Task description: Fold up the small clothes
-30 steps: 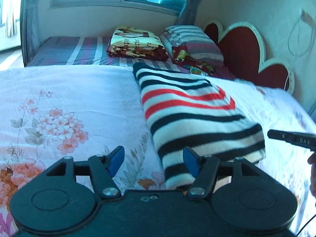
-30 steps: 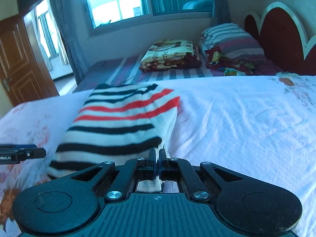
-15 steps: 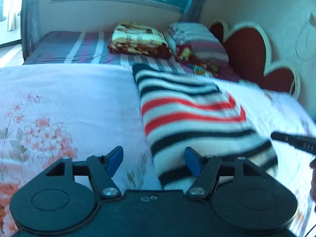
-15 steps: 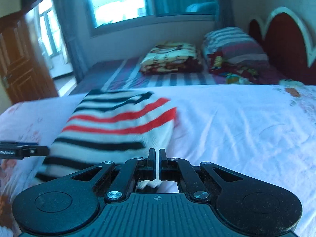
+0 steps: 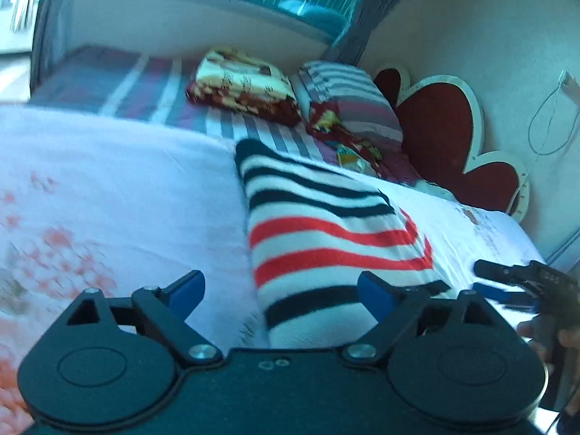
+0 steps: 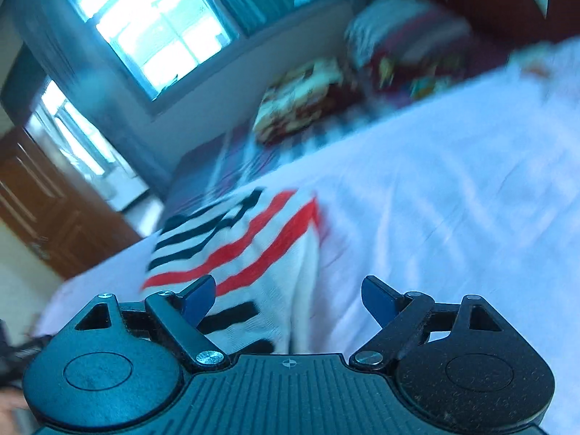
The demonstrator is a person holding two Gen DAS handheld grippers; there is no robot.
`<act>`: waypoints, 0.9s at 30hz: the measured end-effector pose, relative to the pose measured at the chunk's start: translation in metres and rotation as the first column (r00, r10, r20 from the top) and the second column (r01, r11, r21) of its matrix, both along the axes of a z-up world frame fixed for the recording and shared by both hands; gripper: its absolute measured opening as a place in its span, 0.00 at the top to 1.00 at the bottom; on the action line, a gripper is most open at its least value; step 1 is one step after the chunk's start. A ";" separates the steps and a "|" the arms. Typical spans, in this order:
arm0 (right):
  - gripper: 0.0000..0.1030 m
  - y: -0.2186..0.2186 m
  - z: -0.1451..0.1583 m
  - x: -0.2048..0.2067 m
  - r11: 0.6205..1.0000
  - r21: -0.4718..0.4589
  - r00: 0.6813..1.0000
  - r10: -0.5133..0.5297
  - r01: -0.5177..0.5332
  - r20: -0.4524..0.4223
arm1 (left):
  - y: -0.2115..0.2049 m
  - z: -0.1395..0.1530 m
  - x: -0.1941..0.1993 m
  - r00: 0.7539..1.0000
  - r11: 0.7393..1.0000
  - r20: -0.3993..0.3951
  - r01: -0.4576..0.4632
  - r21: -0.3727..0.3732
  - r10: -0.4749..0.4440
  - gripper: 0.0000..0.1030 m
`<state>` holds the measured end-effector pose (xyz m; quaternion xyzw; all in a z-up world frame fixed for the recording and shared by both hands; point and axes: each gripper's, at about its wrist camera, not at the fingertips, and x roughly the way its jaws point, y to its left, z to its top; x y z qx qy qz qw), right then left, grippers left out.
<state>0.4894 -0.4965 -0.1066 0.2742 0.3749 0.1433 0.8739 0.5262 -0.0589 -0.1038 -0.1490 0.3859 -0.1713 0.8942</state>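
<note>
Right jaws just sprung wide, striped sweater released — floral bedsheet, window

A bedroom in a home: a bed spread with a pale floral sheet fills the foreground, backed by a red scalloped headboard with white trim against a plain wall. A striped pillow and a folded patterned blanket lie at the far end. Daylight enters through a curtained window; a brown wooden door stands to the left.
</note>
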 end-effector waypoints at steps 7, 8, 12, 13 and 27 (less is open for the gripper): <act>0.16 -0.023 -0.020 0.014 0.982 0.177 0.991 0.084 -0.064 -0.106 | -0.005 -0.028 0.018 0.984 0.986 -0.155 0.068 -0.150 -0.091 0.14; 0.16 -0.025 -0.023 0.015 0.980 0.183 0.988 0.096 -0.074 -0.117 | -0.006 -0.031 0.020 0.982 0.986 -0.163 0.070 -0.153 -0.095 0.18; 0.17 -0.028 -0.034 0.018 0.973 0.203 0.982 0.134 -0.105 -0.132 | -0.006 -0.036 0.025 0.978 0.980 -0.178 0.078 -0.185 -0.111 0.23; 0.17 -0.029 -0.033 0.018 0.972 0.208 0.981 0.140 -0.111 -0.132 | -0.007 -0.037 0.026 0.978 0.980 -0.177 0.080 -0.184 -0.113 0.23; 0.32 -0.016 -0.036 0.043 0.956 0.216 0.961 0.232 -0.197 -0.151 | -0.021 -0.041 0.031 0.979 0.985 -0.166 0.098 -0.142 -0.121 0.23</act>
